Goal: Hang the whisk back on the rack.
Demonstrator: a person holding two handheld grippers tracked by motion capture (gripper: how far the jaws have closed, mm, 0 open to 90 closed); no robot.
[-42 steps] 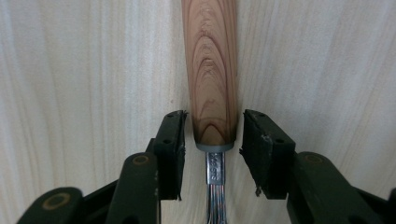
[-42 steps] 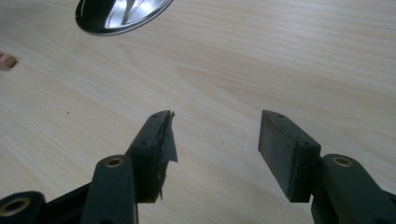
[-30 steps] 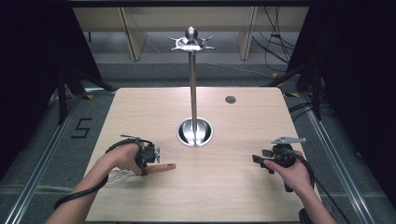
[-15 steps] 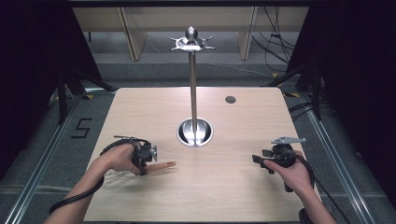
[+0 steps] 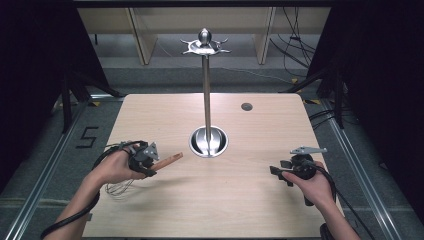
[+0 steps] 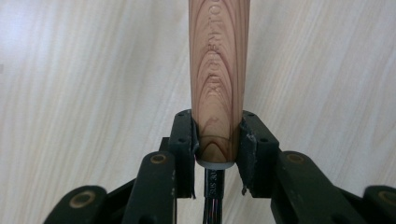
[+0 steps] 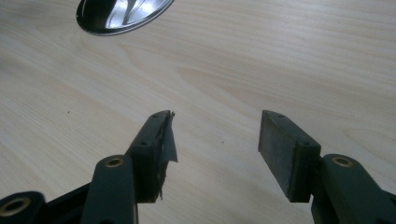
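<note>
The left gripper (image 5: pixel 150 166) is clamped on the wooden handle (image 6: pixel 218 79) of a wire whisk, held just off the table (image 5: pixel 250 200), while the right gripper (image 7: pixel 215 154), jaws apart and empty, waits beyond the hook stand (image 5: pixel 208 141), so hanging seemingly remains.

1. A whisk (image 5: pixel 150 167) with a round wooden handle (image 6: pixel 218 79) is clamped between the jaws of the left gripper (image 5: pixel 141 159).
2. Its handle is pointed toward the metal stand (image 5: pixel 207 140); its wire loops (image 5: pixel 120 187) are seen beneath the hand.
</note>
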